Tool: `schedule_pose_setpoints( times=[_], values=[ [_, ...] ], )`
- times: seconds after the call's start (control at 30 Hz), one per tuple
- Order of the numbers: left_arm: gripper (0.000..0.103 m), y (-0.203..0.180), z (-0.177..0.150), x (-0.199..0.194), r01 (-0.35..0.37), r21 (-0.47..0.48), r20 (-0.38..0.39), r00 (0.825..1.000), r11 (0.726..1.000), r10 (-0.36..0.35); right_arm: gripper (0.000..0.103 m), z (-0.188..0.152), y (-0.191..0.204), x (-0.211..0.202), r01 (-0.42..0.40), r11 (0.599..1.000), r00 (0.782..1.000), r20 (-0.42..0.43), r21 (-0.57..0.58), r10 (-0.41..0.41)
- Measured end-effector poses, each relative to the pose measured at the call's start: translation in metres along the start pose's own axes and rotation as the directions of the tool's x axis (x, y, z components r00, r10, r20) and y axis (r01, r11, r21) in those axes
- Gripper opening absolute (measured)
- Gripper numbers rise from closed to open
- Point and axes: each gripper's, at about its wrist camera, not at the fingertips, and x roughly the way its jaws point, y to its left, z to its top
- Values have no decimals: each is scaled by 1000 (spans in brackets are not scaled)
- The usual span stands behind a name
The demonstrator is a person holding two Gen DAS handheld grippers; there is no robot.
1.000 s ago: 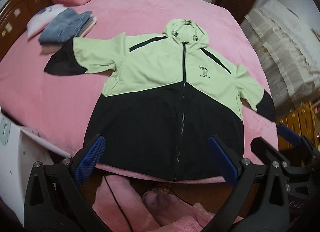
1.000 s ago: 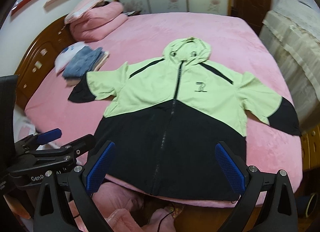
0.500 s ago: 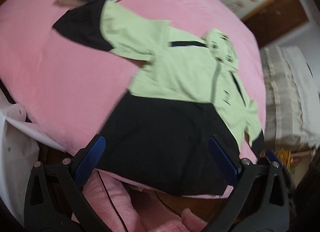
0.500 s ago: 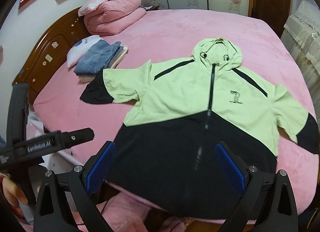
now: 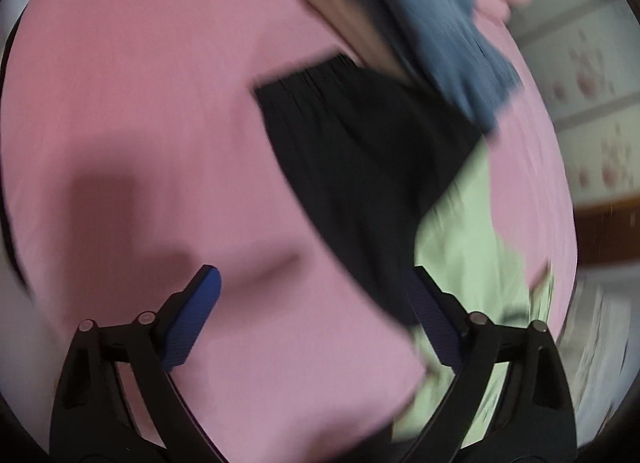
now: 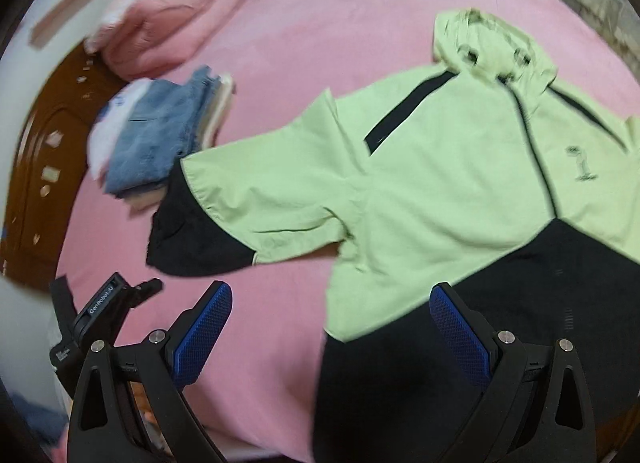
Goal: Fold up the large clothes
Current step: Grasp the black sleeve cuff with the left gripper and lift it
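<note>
The jacket (image 6: 440, 183) lay spread flat on the bed (image 6: 320, 23), front side up and zipper closed, with the hood toward the far side and the hem toward the near edge. I judge it was laid out this way so that the sleeves and sides could be folded inward one after another. Its sleeve (image 6: 224, 215) reached out sideways toward a stack of folded clothes (image 6: 160, 135), and the black cuff lay just beside that stack, perhaps touching it.

The left gripper (image 5: 316, 319) hung over the pink cover close to this cuff (image 5: 360, 167). Its jaws had just been closing a little, but they stood wide apart and nothing was between them; only bare bed cover showed in the gap. The picture there was strongly blurred. The right gripper (image 6: 332, 327) was also wide open and held nothing. It pointed down near the place where the light green upper part meets the black lower part, at the side seam. I think both were placed to take the sleeve side for the first fold.

The jacket seemed a thin, smooth woven cloth, light green above and black below, with narrow black stripes at the shoulders and a small mark on the chest. The bed cover looked soft and a bit fuzzy. A folded pink quilt (image 6: 160, 31) lay by the wooden headboard (image 6: 44, 151).
</note>
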Motion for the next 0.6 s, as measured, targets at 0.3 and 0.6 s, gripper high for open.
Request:
schedule_pose_setpoints(
  times=[0.3, 0.6],
  values=[
    [69, 37, 97, 78, -72, -54, 107, 991, 996, 78, 101, 49, 40, 106, 154, 985, 981, -104, -84, -162],
    [36, 32, 122, 105, -97, 26, 232, 969, 995, 89, 101, 79, 60, 143, 161, 979, 982, -75, -124, -171]
  ],
)
